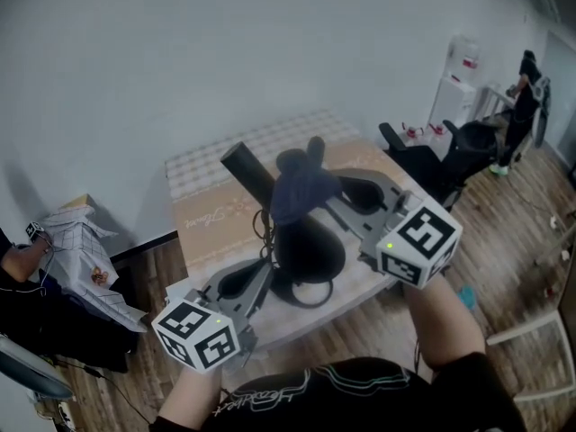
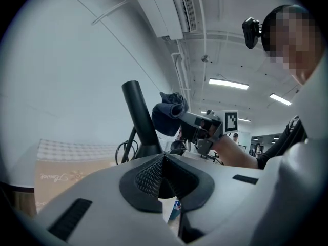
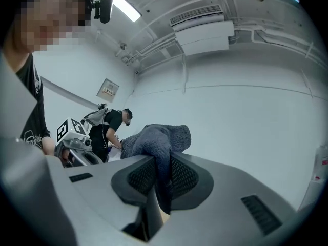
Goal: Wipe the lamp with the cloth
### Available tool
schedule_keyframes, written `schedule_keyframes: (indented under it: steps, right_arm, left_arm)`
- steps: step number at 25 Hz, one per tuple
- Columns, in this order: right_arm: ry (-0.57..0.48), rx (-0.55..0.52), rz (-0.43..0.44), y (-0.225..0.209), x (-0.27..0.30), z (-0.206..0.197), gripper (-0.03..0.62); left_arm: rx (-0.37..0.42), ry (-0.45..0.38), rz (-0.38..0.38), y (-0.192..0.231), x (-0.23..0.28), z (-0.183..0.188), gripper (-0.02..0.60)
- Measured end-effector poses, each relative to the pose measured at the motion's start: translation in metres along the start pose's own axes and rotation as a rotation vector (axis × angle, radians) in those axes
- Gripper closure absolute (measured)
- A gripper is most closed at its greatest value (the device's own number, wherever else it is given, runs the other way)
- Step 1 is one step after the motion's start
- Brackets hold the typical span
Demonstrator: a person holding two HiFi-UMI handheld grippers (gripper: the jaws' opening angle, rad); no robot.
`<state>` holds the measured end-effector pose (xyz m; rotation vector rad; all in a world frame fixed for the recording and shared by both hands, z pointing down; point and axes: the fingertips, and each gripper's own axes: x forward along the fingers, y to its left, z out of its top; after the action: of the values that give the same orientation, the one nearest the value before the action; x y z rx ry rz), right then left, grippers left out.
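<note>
1. The right gripper (image 3: 163,160) has its jaws squeezed tight on the blue cloth (image 3: 156,140). The cloth sticks up in a lump above the jaws and a bit hangs down between them.
2. The left gripper (image 2: 163,158) has its jaws pressed together with nothing in them. It sits low, near the lamp's round foot, but it is not holding the lamp.
3. The black lamp (image 1: 310,250) stands on the table (image 1: 207,214). Its long top part leans up and to the left. The cloth (image 1: 301,192) is up high, right beside that leaning part. I cannot tell if it touches.
4. I think the wiping is just about to start, or is only partly done.
5. What could go wrong: nothing holds the lamp, so a hard push with the cloth could make it slide or tip over.
6. The cord (image 1: 265,228) lies looped by the foot. A gripper could catch it and pull the lamp.
7. The cloth is a lump, so a hard jaw could scrape the lamp.
</note>
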<state>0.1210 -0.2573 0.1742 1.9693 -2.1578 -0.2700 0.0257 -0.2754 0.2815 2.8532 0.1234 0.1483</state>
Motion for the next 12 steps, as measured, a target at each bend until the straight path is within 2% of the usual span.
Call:
schedule_keyframes:
  steps: [7, 12]
  right_arm:
    - [-0.05, -0.108, 0.014, 0.003, 0.029, 0.033, 0.537]
    - [-0.1, -0.166, 0.033, 0.001, 0.043, 0.063, 0.537]
  left_arm:
    - [0.023, -0.031, 0.038, 0.015, -0.014, 0.01, 0.581]
    - [0.042, -0.039, 0.074, 0.011, -0.018, 0.026, 0.581]
